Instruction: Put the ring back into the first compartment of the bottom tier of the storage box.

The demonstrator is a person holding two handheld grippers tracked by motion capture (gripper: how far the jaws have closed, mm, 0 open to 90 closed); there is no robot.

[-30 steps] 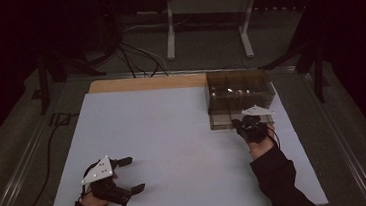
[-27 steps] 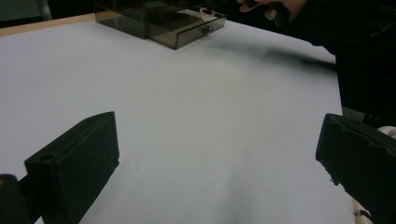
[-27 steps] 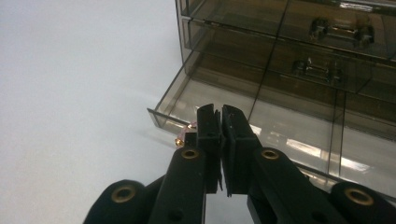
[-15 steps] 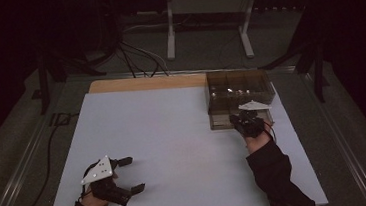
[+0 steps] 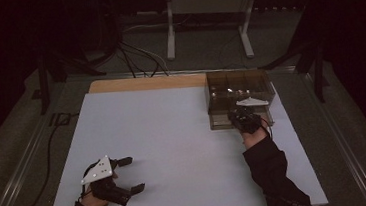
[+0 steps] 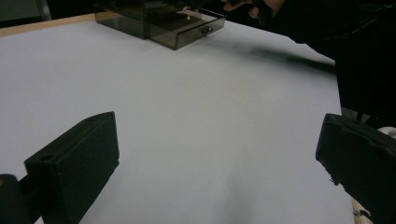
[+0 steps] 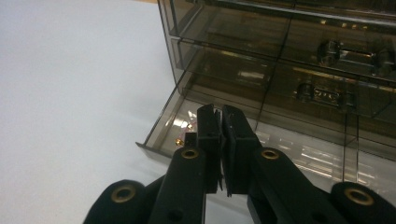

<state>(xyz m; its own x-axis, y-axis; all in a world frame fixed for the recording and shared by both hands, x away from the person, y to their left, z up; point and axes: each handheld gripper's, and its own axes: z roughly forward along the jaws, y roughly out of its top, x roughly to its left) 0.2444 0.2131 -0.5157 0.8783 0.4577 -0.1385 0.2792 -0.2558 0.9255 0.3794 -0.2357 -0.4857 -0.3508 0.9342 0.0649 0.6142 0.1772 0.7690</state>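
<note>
Drawers (image 5: 240,98) of smoky plastic stand at the tabletop's (image 5: 173,134) far right, the lowest pulled out. The right hand-held gripper (image 7: 220,126) hangs over it, jaws pressed together, empty. The left hand-held gripper (image 5: 127,175) rests near the front edge, jaws wide apart.

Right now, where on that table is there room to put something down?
The white sheet is bare between the left gripper and the drawer box, across the whole middle. It is crowded at the far right corner, where the right gripper meets the open drawer.
</note>
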